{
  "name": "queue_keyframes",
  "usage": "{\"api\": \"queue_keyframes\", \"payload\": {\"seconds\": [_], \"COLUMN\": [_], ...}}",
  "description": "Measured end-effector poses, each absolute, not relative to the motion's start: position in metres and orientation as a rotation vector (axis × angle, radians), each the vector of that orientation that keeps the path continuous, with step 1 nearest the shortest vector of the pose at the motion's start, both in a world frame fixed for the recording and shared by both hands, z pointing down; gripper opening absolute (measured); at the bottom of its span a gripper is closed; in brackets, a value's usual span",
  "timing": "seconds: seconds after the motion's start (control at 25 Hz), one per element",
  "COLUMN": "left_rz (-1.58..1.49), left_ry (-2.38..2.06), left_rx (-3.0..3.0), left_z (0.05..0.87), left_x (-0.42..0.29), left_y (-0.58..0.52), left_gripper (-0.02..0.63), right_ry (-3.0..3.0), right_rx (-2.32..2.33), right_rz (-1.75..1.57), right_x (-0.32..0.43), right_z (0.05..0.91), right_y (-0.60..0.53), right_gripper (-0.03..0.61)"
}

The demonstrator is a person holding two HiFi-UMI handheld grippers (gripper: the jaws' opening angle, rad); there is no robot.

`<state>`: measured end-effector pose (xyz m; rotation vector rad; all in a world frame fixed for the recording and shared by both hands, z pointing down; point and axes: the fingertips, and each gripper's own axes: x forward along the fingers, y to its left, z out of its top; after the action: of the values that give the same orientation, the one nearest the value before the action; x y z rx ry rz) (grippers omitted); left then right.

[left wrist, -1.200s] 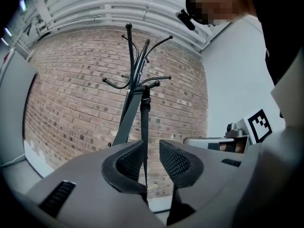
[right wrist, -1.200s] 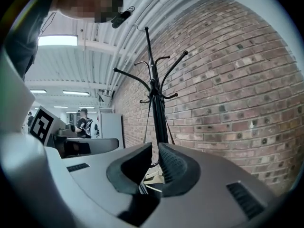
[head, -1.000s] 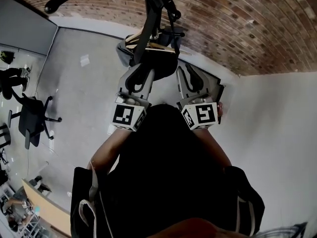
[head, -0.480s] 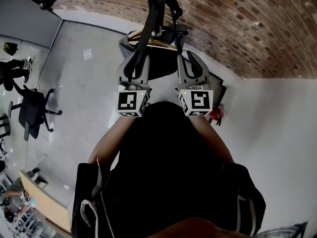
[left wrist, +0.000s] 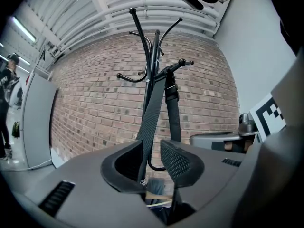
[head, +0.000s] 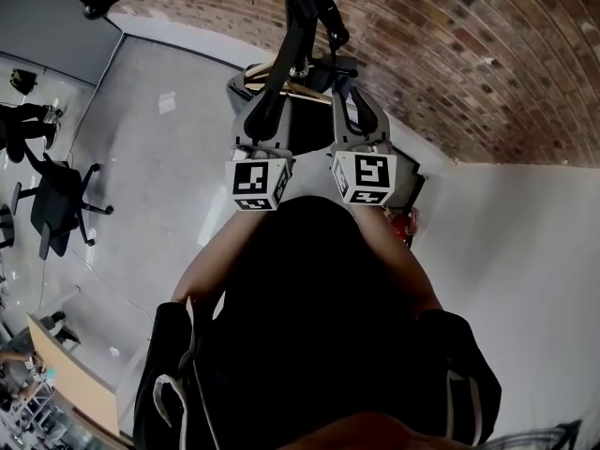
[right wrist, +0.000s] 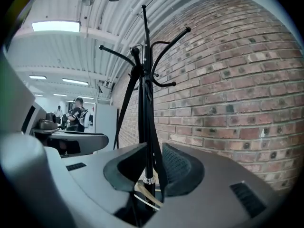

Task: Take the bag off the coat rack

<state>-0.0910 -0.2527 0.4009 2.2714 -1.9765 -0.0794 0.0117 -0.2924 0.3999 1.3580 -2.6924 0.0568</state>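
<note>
My grey left gripper (left wrist: pixel 153 161) hides nearly all the dark bag (left wrist: pixel 155 187) below its black webbing strap (left wrist: pixel 151 113); the black metal coat rack (head: pixel 302 26) runs off the head view's top edge.

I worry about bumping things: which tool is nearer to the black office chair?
Left. The chair stands far to the left of the left tool; the right tool is even further right.

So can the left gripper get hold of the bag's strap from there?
Probably yes. The strap hangs down right between the open jaws of the left gripper, and nothing is in front of it. It looks like the jaws only need to close.
</note>
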Motion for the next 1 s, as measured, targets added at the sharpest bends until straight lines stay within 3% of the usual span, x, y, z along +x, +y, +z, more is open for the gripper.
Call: {"api": "queue_keyframes", "payload": {"seconds": [0.56,1.0], "left_rz": [0.049,-0.018], "left_ry": [-1.981,-2.01], "left_rx": [2.27,2.213], "left_z": [0.412,0.405], "left_x": [-0.091,-0.093], "left_y": [-0.283,-0.3], "left_gripper": [0.13,0.13], "right_ry": [-2.711,-2.704], "right_rx": [1.269,1.255], "right_rz": [-0.024,-0.004], "right_x": [-0.018,-0.014], "right_z": [0.395,0.403], "right_y": [-0.318,-0.327], "right_gripper": [0.087,0.087]}}
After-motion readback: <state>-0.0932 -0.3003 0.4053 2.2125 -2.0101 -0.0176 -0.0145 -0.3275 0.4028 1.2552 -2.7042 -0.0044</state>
